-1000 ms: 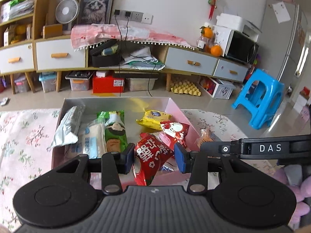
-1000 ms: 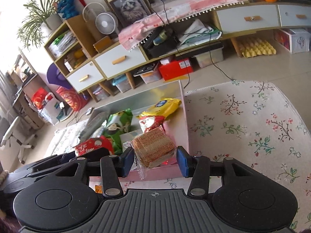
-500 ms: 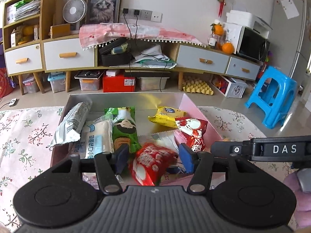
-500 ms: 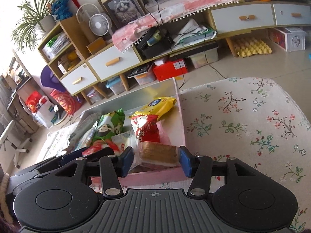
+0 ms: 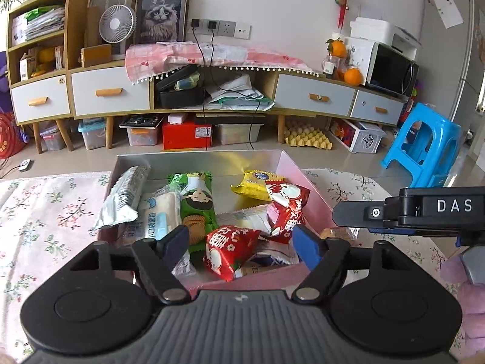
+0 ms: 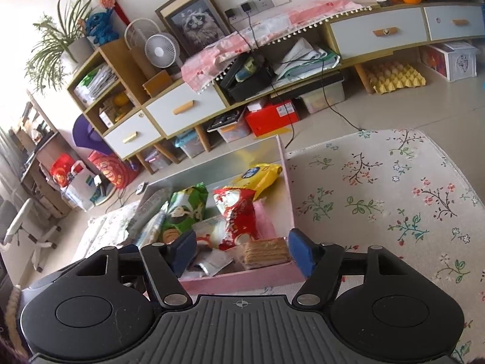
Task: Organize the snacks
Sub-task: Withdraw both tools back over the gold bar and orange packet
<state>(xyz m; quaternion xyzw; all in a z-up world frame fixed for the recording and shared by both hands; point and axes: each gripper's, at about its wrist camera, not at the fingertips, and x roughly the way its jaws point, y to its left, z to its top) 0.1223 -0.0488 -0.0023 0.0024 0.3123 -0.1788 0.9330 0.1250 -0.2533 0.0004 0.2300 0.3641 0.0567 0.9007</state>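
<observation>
A pink box (image 5: 306, 188) with a silver inside sits on the floral rug and holds several snack packs. My left gripper (image 5: 241, 244) is open over the box's near edge; a red snack pack (image 5: 229, 250) lies loose between its fingers. My right gripper (image 6: 242, 250) is open over the box's (image 6: 286, 182) near right corner; a clear pack of brown crackers (image 6: 263, 250) lies in the box between its fingers. A green pack (image 5: 197, 200), a yellow pack (image 5: 253, 183) and another red pack (image 5: 288, 204) lie further in. The right gripper's body (image 5: 424, 210) shows in the left wrist view.
A floral rug (image 6: 379, 188) spreads to the right of the box and to its left (image 5: 45, 212). A long low cabinet (image 5: 182, 91) with storage boxes under it stands behind. A blue plastic stool (image 5: 424, 145) stands at the far right.
Both grippers opened. The left one let go of the red pack and the right one let go of the cracker pack; both packs now lie in the box.
</observation>
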